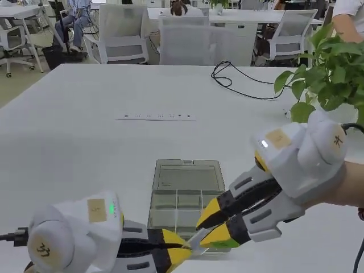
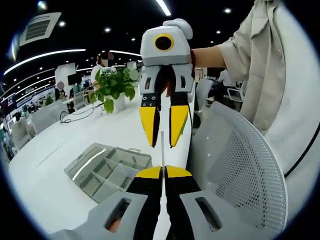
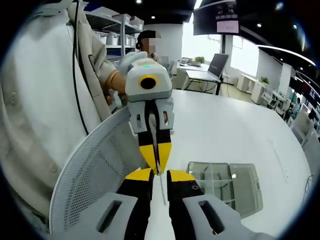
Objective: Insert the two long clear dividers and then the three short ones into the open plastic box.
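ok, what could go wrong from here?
1. The left tongs pinch the thin clear divider by one end. The right tongs stand open around it, so an early release may drop it.
2. It's edge-on and nearly invisible, so lining it up with the box slots could miss.

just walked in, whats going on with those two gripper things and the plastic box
A person holds a gripper in each hand over a white table. The left gripper is shut on a thin clear divider, held in the air by the near end of the open plastic box. The right gripper faces it, its fingers parted on either side of the divider's free end, not closed on it. The box lies flat with partitions visible inside.
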